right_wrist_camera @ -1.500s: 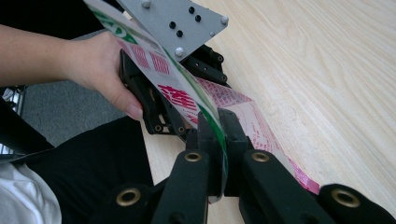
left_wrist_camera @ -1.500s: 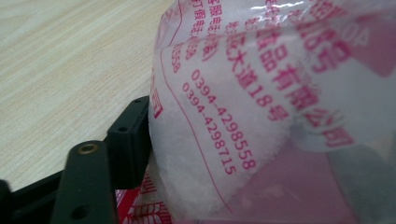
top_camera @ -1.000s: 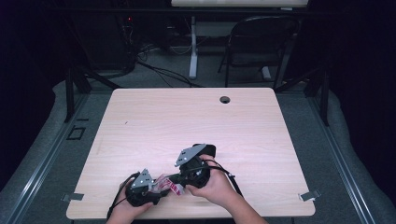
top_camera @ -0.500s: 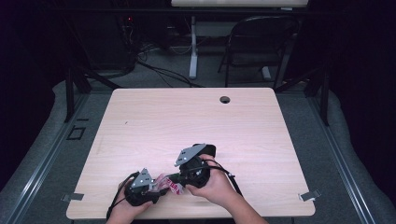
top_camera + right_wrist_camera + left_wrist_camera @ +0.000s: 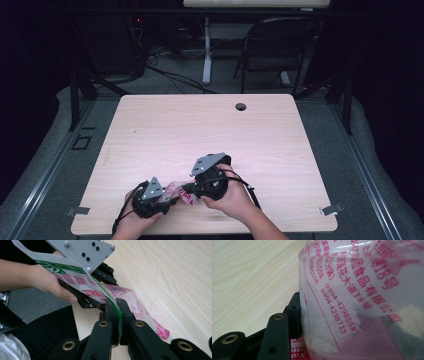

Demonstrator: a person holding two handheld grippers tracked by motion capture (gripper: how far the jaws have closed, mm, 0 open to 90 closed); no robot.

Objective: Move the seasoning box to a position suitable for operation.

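Observation:
A clear plastic bag with pink and red print, and a green stripe along one edge, hangs between both grippers near the table's front edge. My right gripper is shut on the bag's thin green edge. My left gripper has the fuller part of the bag between its jaws. One black finger presses against the bag's side and the other is hidden behind the plastic. Its jaws have just been closing on the bag. White powdery content shows inside.
The pale wooden table has a round cable hole near its far edge. A folding chair and cables stand on the dark floor beyond. A person's hand holds the left gripper's body.
Both hands stay almost in place at the front edge. The left gripper has shifted slightly, with the bag still held between the two.

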